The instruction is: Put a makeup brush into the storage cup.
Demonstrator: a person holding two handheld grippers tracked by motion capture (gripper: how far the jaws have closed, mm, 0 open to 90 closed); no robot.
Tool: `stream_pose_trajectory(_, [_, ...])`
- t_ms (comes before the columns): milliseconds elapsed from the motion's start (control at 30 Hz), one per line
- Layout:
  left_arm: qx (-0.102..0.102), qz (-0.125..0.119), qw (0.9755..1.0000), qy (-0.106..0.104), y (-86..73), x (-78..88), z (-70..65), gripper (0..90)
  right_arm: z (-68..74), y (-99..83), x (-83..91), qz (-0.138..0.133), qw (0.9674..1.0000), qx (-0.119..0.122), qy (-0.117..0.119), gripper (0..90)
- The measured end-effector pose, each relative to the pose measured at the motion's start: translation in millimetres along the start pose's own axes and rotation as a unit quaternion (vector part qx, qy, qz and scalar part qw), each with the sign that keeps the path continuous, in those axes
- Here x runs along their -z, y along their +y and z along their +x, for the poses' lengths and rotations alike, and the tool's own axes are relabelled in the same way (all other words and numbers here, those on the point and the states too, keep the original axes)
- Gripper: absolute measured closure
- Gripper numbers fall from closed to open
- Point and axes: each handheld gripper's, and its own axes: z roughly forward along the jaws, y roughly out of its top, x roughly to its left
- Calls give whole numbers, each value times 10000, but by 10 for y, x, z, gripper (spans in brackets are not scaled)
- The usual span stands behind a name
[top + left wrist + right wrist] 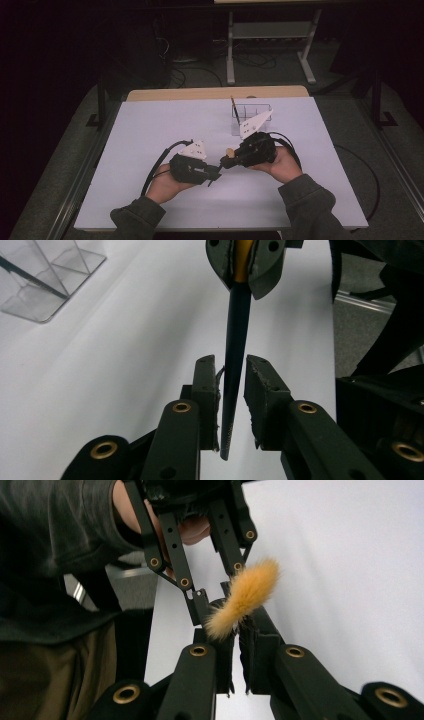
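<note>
I hold a gripper in each hand, tips nearly meeting over the white table [150, 130]. My right gripper [226, 161] is clamped tight on a brush [235, 365]: its jaws pinch the yellow band where the dark handle begins, and the orange bristle tuft [243, 598] sticks out just past my right jaws. The handle runs straight from there into my left gripper [230, 385], whose jaws stand a little apart on either side of it. The handle lies close against one pad, with a clear gap to the other, so that side has no grip. A clear plastic organizer [250, 116] stands beyond my right gripper, apart from both.
</note>
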Motion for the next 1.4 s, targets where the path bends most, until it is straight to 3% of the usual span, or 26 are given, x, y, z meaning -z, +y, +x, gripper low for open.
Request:
stream_pose_trajectory(133, [45,27,10000,-41,1,-5,-11,765,21,76,-49,327,9992,213,61,831])
stream_pose_trajectory(233, [-46,-6,10000,-71,1,0,-17,826,34,110,-59,383,9989,265,24,831])
stream_pose_trajectory(367, [-1,-85,9999,-61,-5,20,-4,833,38,95,-64,211,9996,201,18,807])
stream_pose_trajectory(400, [-4,-121,9999,-31,-8,29,3,834,31,86,-64,105,9998,170,58,755])
stream_pose_trajectory(500, [33,-204,9998,-4,-16,56,24,835,25,49,-64,-91,9999,35,46,719])
stream_pose_trajectory(600, [232,-439,9987,-59,-27,68,38,836,16,-2,-75,-272,9996,-62,-36,696])
stream_pose_trajectory(733, [271,-483,9985,-10,-26,70,68,836,4,-41,-62,-595,9981,-84,-112,713])
stream_pose_trajectory(867, [304,-482,9984,8,-23,44,59,836,5,-32,-37,-719,9972,-98,-153,770])
stream_pose_trajectory(1100, [322,-490,9983,-10,-11,14,49,834,1,-29,-36,-711,9974,-58,-133,823])
stream_pose_trajectory(1200, [225,-407,9989,37,-11,18,52,825,-3,-24,-35,-658,9977,-71,-117,829])
stream_pose_trajectory(1400, [258,-385,9989,96,-37,45,49,726,-19,-16,-15,-409,9988,-135,-227,829])
